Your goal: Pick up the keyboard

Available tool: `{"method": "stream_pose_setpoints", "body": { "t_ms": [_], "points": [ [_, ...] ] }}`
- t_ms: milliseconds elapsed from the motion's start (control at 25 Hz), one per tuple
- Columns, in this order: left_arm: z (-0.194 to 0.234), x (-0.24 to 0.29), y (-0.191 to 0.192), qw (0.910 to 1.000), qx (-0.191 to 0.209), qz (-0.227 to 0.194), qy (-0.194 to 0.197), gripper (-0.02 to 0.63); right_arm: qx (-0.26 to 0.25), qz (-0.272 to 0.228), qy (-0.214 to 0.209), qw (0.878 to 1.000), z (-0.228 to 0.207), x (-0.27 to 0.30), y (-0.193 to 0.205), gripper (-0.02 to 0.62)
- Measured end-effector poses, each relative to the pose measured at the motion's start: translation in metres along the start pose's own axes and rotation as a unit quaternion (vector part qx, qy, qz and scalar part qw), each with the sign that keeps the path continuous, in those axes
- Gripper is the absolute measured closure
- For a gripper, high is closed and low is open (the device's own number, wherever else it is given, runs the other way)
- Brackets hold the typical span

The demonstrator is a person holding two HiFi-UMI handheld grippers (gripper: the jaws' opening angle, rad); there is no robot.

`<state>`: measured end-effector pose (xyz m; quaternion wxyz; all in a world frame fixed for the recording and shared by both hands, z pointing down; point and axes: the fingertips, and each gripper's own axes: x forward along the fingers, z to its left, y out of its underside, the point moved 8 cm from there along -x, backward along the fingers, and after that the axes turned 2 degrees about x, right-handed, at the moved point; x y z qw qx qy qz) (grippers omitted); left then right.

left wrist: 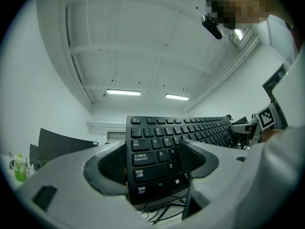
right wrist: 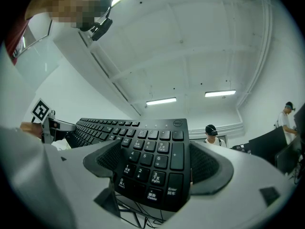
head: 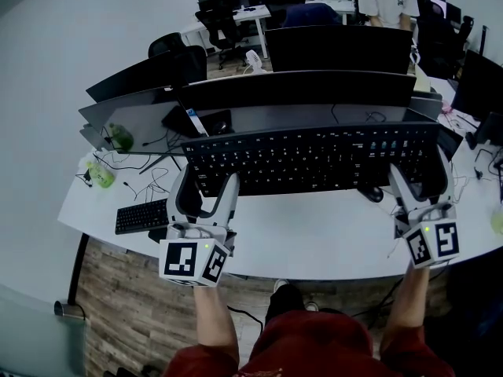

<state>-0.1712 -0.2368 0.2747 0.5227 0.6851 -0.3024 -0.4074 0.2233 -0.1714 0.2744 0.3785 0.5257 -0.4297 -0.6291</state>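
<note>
Black keyboard (head: 310, 159) lies lengthwise across mid-frame, the left gripper (head: 206, 187) clamped on its left end, the right gripper (head: 420, 179) on its right end.

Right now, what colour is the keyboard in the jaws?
The keyboard is black with white key print; the right gripper view shows it best.

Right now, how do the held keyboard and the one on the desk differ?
The held keyboard is clamped by left gripper and right gripper; the small keyboard lies untouched on the desk. The held keyboard looks far longer than the small keyboard. Both are black.
</note>
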Motion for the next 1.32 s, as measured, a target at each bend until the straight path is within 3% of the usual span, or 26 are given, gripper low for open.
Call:
{"method": "stream_pose_setpoints", "body": {
  "t_ms": [1320],
  "points": [
    [0.0012,0.0016,0.0001,0.9999,-0.006,0.008,0.004,0.275,-0.002,0.004,0.005,1.0,0.0009,-0.0011,-0.0024,0.166]
  ]
}}
